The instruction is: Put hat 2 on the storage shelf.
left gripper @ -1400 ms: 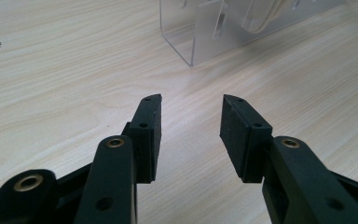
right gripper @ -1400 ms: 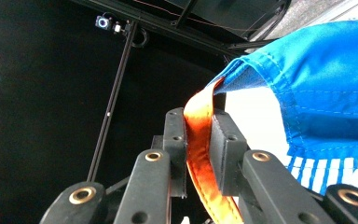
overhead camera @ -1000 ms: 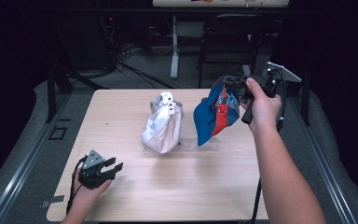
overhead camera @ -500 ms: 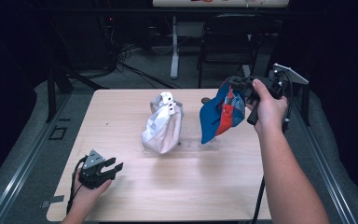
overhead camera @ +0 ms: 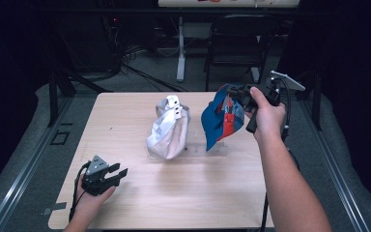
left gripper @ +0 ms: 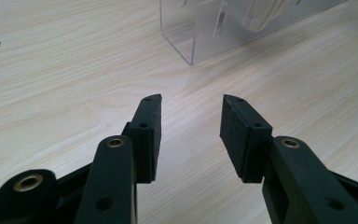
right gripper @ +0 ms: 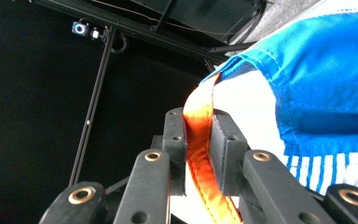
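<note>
A blue cap (overhead camera: 220,121) with red and white panels hangs above the table's right side. My right gripper (overhead camera: 236,92) is shut on its strap. In the right gripper view the jaws of that gripper (right gripper: 198,116) pinch the orange-red strap (right gripper: 200,144), and the blue cap's cloth (right gripper: 317,79) spreads to the right. A white cap (overhead camera: 168,129) sits on a clear acrylic stand (overhead camera: 193,150) at the table's middle. My left gripper (overhead camera: 118,174) rests low at the front left, open, with nothing between its jaws (left gripper: 191,105).
The clear stand's corner (left gripper: 205,32) lies a short way ahead of the left gripper. The wooden table (overhead camera: 125,111) is bare at its left. A black chair (overhead camera: 241,38) and cables stand on the floor behind the far edge.
The blue cap has swayed and turned slightly in the right gripper's hold, with the right hand shifting only a little. The left gripper has kept still.
</note>
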A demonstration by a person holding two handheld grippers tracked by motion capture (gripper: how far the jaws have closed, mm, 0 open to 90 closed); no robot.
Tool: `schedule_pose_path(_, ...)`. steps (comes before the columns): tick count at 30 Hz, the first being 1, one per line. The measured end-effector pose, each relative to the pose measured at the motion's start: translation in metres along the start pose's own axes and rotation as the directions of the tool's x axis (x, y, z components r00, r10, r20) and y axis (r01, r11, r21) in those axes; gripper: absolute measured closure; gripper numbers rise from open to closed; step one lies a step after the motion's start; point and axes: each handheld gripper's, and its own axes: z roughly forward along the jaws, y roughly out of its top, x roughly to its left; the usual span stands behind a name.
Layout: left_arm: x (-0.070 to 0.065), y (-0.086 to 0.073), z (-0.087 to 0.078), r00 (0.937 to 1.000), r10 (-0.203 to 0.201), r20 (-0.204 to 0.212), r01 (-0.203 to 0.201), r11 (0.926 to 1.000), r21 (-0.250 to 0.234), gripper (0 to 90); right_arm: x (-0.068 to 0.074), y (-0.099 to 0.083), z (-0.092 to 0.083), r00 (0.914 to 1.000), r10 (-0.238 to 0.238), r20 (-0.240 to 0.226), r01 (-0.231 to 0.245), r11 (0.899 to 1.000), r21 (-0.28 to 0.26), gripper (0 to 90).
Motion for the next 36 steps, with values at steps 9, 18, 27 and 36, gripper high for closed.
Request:
schedule_pose_path(9, 0.0, 0.0, 0.0, 1.0, -0.001, 0.0, 0.001, 1.0, 0.001, 59.0, -0.012, -0.009, 0.013, 0.9991, -0.003, 0.042, 0.001, 0.999, 0.043, 77.3)
schedule_pose_path(18, 0.0, 0.0, 0.001, 1.0, 0.0, 0.0, 0.0, 1.0, 0.002, 58.8, -0.025, -0.018, 0.022, 0.9976, -0.012, 0.068, 0.007, 0.997, 0.077, 75.1)
schedule_pose_path(27, 0.0, -0.001, 0.001, 1.0, -0.005, -0.003, 0.005, 1.0, 0.001, 58.5, -0.029, -0.02, 0.018, 0.9959, -0.031, 0.085, 0.024, 0.997, 0.08, 72.6)
schedule_pose_path(36, 0.0, -0.001, 0.001, 1.0, -0.008, -0.002, 0.008, 0.9999, 0.006, 57.3, -0.036, -0.021, 0.01, 0.9908, -0.068, 0.117, 0.058, 0.994, 0.093, 69.0)
